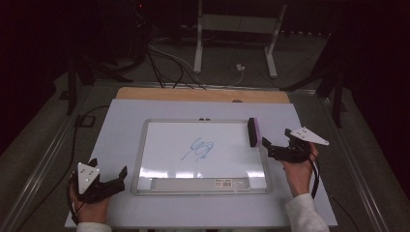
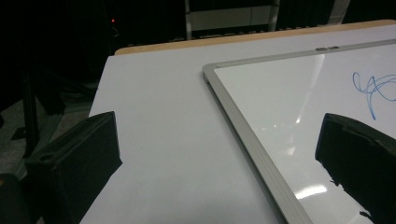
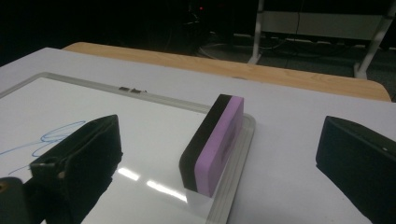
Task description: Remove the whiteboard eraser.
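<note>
A framed whiteboard [image 1: 145, 145] lies flat on the white table, with a blue scribble [image 1: 198, 149] near its middle. A purple and black eraser [image 1: 254, 131] stands on its long edge at the board's right rim; in the right gripper view the eraser [image 3: 215, 142] sits just ahead, between the two jaws. My right gripper [image 1: 267, 147] is open, its tips close to the eraser's near end. My left gripper [image 1: 122, 175] is open and empty at the board's near left corner, above the table. In the left gripper view the board's frame [image 2: 243, 126] runs between the jaws.
The white table top [image 1: 121, 121] lies on a wooden surface whose far edge [image 1: 203, 94] shows. Behind it on the floor stand a white metal frame [image 1: 237, 29] and several cables [image 1: 164, 63]. The surroundings are dark.
</note>
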`<control>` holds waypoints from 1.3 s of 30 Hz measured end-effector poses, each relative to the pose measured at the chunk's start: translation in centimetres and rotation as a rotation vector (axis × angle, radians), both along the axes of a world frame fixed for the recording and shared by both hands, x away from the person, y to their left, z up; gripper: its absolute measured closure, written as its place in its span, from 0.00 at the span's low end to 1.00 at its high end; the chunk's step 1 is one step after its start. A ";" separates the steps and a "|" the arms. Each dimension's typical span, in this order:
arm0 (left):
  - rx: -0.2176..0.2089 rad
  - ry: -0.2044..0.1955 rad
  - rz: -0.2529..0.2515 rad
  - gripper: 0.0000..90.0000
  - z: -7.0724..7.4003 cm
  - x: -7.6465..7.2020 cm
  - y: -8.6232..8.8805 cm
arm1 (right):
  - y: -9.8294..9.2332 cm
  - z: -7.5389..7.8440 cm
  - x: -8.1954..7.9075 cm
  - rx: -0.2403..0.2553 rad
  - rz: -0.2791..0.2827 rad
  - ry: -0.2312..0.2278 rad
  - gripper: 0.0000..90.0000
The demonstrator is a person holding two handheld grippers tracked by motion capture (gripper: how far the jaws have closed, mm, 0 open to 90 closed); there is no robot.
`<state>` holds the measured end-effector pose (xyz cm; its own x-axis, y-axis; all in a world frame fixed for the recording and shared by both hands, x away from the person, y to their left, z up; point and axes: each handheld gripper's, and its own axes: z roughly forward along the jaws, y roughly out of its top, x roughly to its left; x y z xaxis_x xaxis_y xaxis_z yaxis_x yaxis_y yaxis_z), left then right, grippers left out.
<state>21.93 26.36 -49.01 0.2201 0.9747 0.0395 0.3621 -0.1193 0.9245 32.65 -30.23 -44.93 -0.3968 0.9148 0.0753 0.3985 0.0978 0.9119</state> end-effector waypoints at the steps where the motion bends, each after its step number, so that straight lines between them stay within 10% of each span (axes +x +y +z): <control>1: 0.000 -0.001 0.000 0.01 0.0 0.0 0.0 | 0.0 0.0 0.2 -0.002 0.000 0.002 0.01; 39: -0.001 0.004 -0.006 0.01 0.0 0.0 0.0 | 0.5 -0.8 6.1 -0.027 -0.051 0.107 0.01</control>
